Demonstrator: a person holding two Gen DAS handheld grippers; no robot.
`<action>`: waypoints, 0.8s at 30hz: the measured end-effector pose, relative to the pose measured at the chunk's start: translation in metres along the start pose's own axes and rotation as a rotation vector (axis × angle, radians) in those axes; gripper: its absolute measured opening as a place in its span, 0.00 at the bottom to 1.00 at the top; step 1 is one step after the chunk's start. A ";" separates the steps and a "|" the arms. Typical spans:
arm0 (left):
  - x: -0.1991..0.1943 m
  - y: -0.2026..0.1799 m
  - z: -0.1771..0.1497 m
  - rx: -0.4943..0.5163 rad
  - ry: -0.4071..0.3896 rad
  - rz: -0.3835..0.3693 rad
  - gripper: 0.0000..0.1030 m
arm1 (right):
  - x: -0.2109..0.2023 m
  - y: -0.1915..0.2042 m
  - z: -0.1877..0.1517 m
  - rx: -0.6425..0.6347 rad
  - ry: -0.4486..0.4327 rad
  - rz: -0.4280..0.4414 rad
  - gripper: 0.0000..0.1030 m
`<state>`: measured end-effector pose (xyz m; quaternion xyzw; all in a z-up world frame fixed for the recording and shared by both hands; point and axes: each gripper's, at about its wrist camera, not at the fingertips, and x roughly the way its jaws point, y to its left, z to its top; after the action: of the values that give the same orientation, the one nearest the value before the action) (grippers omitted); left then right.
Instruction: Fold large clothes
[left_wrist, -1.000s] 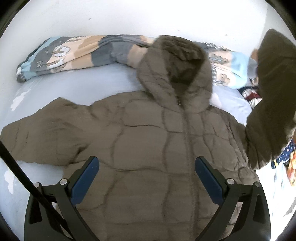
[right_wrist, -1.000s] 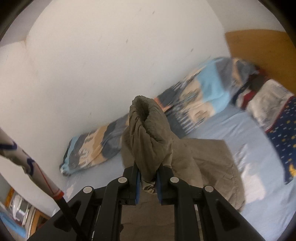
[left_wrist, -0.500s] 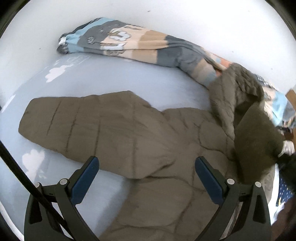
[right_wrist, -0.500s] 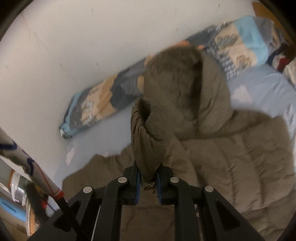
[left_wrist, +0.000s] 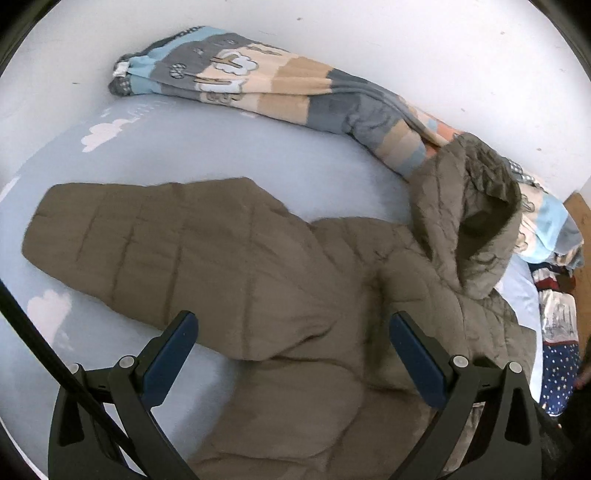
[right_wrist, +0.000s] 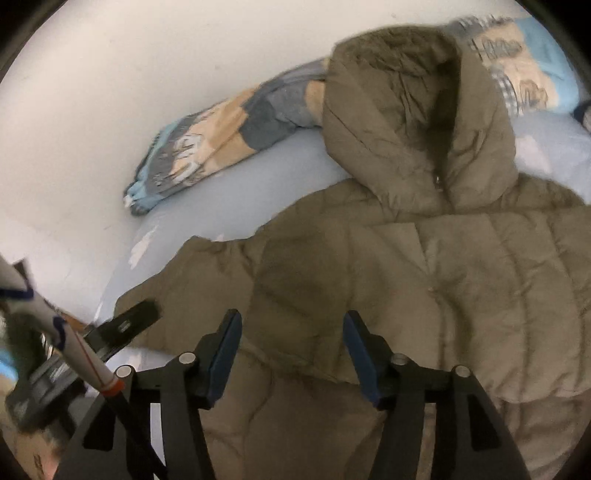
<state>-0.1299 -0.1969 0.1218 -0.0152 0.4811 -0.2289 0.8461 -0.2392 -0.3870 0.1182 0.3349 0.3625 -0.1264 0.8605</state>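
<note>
A bed (left_wrist: 229, 158) with a pale blue, cloud-printed sheet stands against a white wall; a rolled patterned blanket (left_wrist: 280, 96) lies along the wall. The quilted olive jacket (left_wrist: 295, 280) lies front up on the bed, hood (right_wrist: 413, 122) toward the blanket, one sleeve (left_wrist: 140, 240) spread flat to the side.

Risk: the padded fabric is springy, so the other sleeve, which appears to be laid across the chest, may slide back off and undo the fold. The outstretched sleeve may also bunch if gripped too near the shoulder.

Pose: the left hand-held gripper (left_wrist: 293, 349) hangs tilted down over the armpit region, jaws wide apart and empty. The right hand-held gripper (right_wrist: 291, 349) points down at the chest; its jaws have just been opening, with nothing between them.
</note>
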 end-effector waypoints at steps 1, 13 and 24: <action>0.002 -0.004 -0.002 0.005 0.006 -0.006 1.00 | -0.011 -0.001 -0.005 -0.009 -0.003 0.017 0.60; 0.049 -0.055 -0.034 0.111 0.152 -0.141 0.81 | -0.125 -0.159 -0.043 0.421 -0.143 -0.193 0.60; 0.062 -0.089 -0.056 0.264 0.129 -0.136 0.42 | -0.111 -0.245 -0.059 0.734 -0.142 -0.164 0.59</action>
<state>-0.1821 -0.2911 0.0638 0.0783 0.4981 -0.3474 0.7906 -0.4622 -0.5327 0.0476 0.5811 0.2582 -0.3389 0.6934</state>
